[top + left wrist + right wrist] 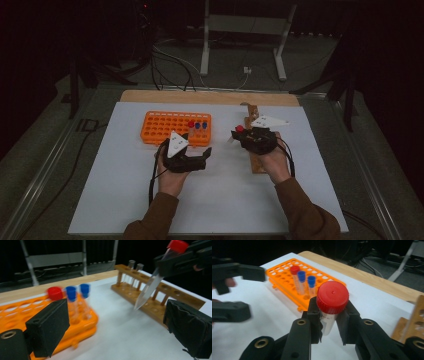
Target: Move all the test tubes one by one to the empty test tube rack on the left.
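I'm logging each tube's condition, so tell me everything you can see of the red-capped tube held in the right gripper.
The tube is clear plastic with a ribbed red screw cap and a tapered, pointed bottom; it looks empty. The right gripper clamps it just below the cap, both jaws touching its wall. It hangs tilted in the air above the wooden rack, tip down and clear of it. Faint markings on its side are unreadable.

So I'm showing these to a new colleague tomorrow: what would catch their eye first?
Probably the red-capped tube clamped in the right hand-held gripper, above the wooden rack on the table's right. Next, the bright orange rack at left-centre, with one red-capped and two blue-capped tubes standing in it, and the left hand-held gripper open in front of it.
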Demonstrator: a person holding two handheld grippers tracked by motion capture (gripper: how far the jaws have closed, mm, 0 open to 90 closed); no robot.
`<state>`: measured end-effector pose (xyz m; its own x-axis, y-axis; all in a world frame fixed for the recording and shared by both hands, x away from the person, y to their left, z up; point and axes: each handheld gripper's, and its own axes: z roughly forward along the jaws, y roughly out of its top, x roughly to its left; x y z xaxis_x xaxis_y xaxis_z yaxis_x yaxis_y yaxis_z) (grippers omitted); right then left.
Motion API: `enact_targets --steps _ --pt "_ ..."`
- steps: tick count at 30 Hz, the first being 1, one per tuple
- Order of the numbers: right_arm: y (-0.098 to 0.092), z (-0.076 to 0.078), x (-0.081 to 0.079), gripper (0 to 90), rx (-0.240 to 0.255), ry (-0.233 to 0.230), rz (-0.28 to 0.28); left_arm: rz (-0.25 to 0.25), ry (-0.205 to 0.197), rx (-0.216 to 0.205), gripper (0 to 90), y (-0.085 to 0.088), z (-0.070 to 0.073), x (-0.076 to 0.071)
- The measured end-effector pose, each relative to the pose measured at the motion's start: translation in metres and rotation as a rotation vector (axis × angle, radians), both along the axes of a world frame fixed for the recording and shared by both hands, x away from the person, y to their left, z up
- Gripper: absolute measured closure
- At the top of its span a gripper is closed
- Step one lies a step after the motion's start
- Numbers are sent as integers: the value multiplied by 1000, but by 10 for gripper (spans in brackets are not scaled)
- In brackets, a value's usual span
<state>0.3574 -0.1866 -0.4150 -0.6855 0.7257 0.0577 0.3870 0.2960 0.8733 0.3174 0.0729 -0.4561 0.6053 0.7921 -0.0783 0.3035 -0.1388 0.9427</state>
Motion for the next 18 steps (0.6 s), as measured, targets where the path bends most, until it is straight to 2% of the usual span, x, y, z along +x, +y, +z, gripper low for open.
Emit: enact_targets --steps 4,7,10,14,18 --pt "8 -2 -2 743 -3 7 22 -24 -5 29 120 -17 -1 3" --pt "14 -3 -3 742 -4 11 38 -41 15 35 162 -27 -4 5" --pt "22 -5 -5 742 -7 16 56 -46 10 78 176 -38 -8 5" --pt "29 -5 -8 740 -12 17 79 -34 0 105 185 -47 -10 6" --pt "33 -6 -9 739 -13 19 93 -12 -5 118 304 -51 -12 6"
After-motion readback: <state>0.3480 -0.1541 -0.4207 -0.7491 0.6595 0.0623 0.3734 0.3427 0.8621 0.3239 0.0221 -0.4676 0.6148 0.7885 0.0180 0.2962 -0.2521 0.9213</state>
